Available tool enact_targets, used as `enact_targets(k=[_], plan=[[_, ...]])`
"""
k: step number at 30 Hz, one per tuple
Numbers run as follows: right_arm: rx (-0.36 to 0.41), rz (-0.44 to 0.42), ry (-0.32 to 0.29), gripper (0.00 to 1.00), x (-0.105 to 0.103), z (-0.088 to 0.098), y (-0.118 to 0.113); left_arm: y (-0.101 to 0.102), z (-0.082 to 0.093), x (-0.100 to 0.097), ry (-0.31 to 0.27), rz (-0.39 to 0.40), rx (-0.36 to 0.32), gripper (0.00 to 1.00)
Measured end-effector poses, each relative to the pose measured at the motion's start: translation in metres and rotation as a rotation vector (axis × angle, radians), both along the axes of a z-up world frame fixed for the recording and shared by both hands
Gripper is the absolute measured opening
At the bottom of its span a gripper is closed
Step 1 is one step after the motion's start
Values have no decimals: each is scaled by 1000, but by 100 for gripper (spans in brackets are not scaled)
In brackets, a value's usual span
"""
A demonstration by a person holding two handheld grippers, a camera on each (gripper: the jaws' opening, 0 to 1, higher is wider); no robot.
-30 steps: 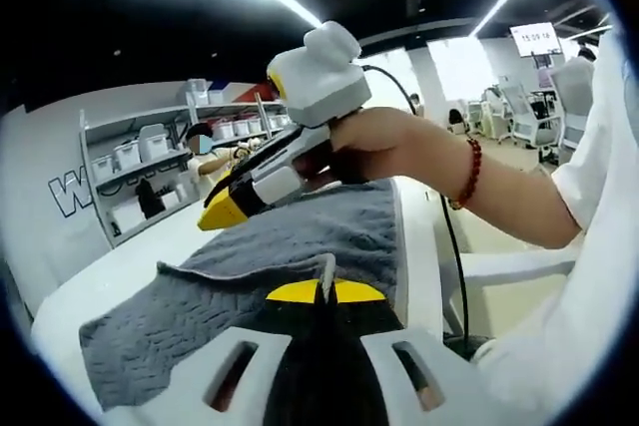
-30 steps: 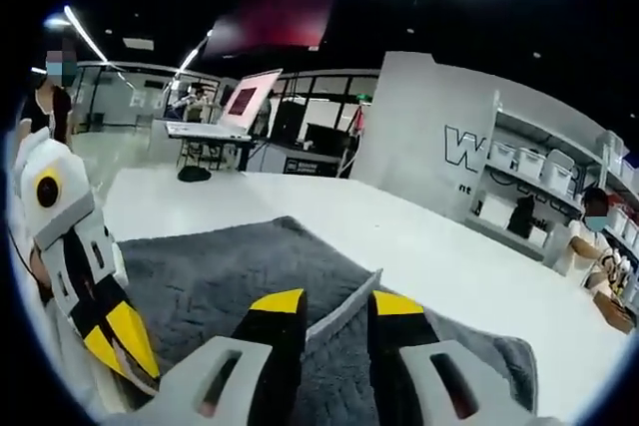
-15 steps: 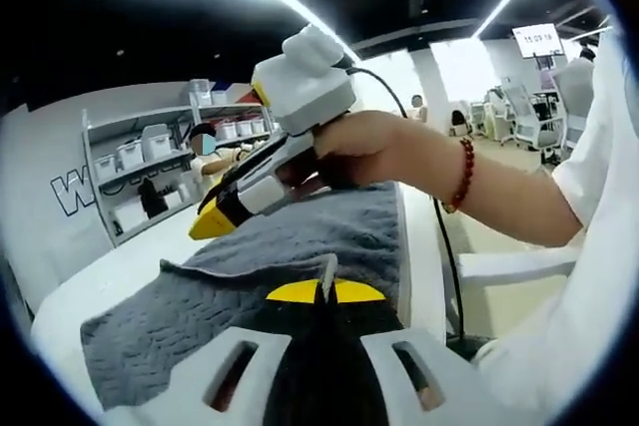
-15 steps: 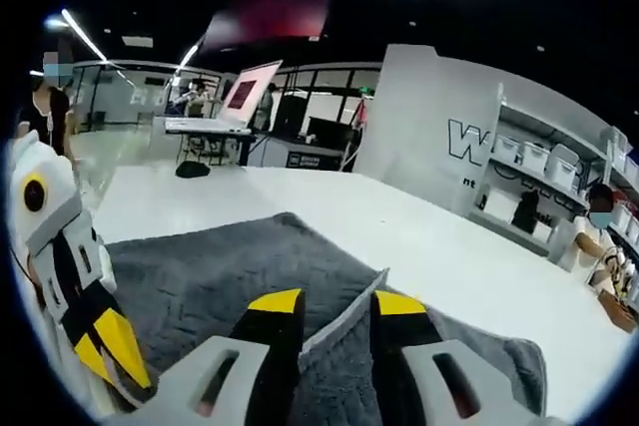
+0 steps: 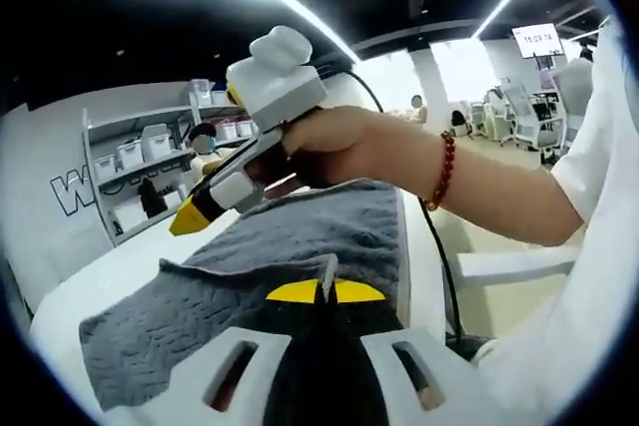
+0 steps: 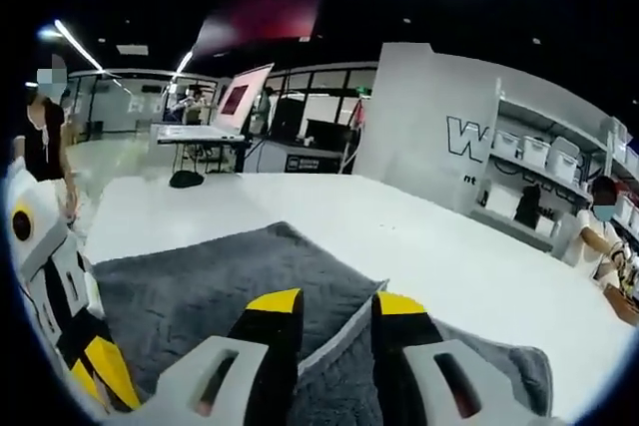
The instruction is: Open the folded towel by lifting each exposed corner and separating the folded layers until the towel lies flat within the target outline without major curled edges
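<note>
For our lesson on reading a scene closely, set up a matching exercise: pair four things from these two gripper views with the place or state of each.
Column one:
1. grey towel
2. left gripper
3. right gripper
4. storage bins

Column two:
A. jaws shut on a thin towel edge
B. lined up on wall shelves
C. spread across the white table
D. jaws apart, a towel edge standing between them

Pairs: 1-C, 2-A, 3-D, 4-B
</note>
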State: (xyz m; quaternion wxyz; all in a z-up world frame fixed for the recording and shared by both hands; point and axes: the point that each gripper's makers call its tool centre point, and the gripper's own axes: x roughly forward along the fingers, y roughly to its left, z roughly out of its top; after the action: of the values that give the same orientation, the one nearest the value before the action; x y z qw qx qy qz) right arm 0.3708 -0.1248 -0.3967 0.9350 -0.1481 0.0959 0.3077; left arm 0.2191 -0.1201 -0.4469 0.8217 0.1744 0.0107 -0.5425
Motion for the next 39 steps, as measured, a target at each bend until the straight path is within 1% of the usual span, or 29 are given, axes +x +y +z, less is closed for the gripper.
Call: enact_targets(k=[2, 3, 7, 12, 14, 18, 20, 22, 24, 27, 30, 36, 39], plan=[[-8, 2, 4, 23, 1, -1, 0, 0, 0, 0, -1, 0, 1, 1], [-9, -1, 15, 23, 3, -3, 0, 0, 0, 0, -1, 0, 1, 1], [-4, -6, 17, 23, 8, -2, -1, 0, 0, 0, -2, 0, 1, 1], [-16, -13, 29, 23, 17, -2, -1, 0, 0, 0, -5, 1, -1, 1], [-15, -14, 34, 22, 16, -4, 1, 0, 0, 1, -7, 3, -3, 1], [-13, -33, 56, 23, 20, -11, 4, 2, 1, 2, 4, 4, -11, 1], [-11, -36, 58, 24, 22, -12, 5, 2, 1, 1, -2, 3, -15, 1], [-6, -39, 72, 24, 30, -13, 3, 3, 1, 1, 3, 2, -15, 1], [-6, -43, 78, 24, 28, -17, 6, 2, 1, 0, 3, 1, -15, 1], [-6, -49, 85, 24, 32, -18, 4, 2, 0, 0, 2, 0, -14, 1], [-9, -59, 104, 24, 34, -25, 6, 4, 0, 0, 5, 3, -13, 1], [-23, -76, 113, 27, 41, -36, 7, 4, 0, 0, 2, 3, -16, 1], [-26, -74, 123, 26, 42, -40, 9, 4, -1, 0, 3, 5, -17, 1]])
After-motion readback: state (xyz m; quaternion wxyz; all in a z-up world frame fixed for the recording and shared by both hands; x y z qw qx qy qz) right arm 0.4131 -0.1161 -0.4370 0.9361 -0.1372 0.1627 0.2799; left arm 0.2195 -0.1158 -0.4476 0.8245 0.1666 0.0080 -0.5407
